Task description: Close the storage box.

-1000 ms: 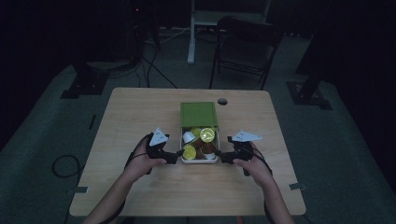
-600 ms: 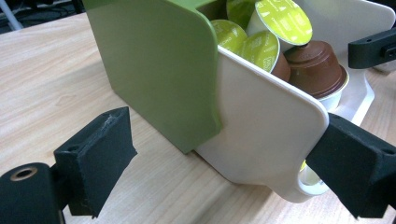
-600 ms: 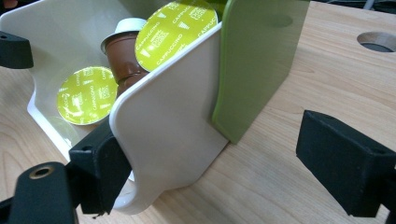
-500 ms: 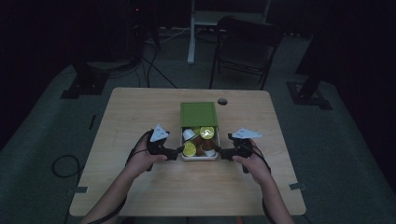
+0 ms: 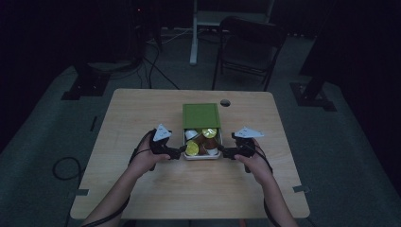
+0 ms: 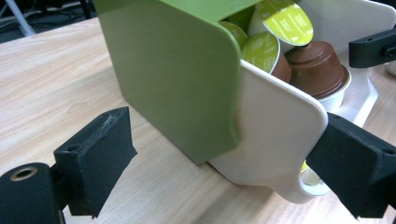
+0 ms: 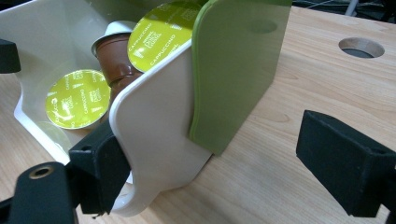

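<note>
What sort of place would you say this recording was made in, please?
Probably a dim lab or recording studio: a lone wooden table on grey floor, stand bases with trailing cables, and a folding chair behind.

Each hand holds a black gripper: the left gripper [image 5: 179, 151] and the right gripper [image 5: 223, 152] are both matt black and carry a pale grey three-cornered plate on top. A thin black cable trails from each back along the bare forearm towards the near table edge. Seen close, the left gripper's fingers [image 6: 98, 161] are blocky black pads with a coarse, foam-like face. A brass-coloured screw hole sits in the rounded black body beside the right gripper's fingers [image 7: 100, 163].
</note>
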`<state>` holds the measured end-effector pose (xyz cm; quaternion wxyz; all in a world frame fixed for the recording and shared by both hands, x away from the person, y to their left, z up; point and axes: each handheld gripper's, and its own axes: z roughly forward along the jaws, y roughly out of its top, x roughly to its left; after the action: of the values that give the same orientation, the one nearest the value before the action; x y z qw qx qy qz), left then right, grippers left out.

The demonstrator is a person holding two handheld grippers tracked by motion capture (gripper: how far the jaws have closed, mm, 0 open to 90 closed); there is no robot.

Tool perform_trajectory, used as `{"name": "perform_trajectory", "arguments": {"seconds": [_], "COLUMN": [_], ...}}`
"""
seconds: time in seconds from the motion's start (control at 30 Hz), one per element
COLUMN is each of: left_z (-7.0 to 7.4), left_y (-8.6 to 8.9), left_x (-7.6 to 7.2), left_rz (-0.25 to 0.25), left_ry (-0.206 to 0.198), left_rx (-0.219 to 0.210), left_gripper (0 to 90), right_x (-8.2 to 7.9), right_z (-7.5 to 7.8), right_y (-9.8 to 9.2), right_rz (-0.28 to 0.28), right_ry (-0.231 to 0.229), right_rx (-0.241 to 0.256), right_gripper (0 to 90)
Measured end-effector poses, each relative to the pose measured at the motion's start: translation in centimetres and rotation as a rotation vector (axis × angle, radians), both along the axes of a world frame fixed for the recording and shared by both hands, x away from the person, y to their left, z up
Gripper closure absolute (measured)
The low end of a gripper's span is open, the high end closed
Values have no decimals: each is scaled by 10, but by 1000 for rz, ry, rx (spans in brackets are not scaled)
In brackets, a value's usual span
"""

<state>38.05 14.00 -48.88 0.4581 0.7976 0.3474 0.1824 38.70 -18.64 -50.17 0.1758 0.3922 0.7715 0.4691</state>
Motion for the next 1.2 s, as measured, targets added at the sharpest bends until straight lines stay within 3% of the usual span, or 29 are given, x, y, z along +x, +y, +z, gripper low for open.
{"name": "perform_trajectory", "arguments": {"seconds": [1.2], "left_z": [0], "left_y": [-2], "left_x": [27], "left_rz": [54], "left_ry": [-17], "left_rx": [7], "left_gripper": [98], "right_x": [25], "right_z": [-2], "right_y": [8], "right_rz": [-107], "right_ry": [8], "right_rx": [15], "right_gripper": [131]}}
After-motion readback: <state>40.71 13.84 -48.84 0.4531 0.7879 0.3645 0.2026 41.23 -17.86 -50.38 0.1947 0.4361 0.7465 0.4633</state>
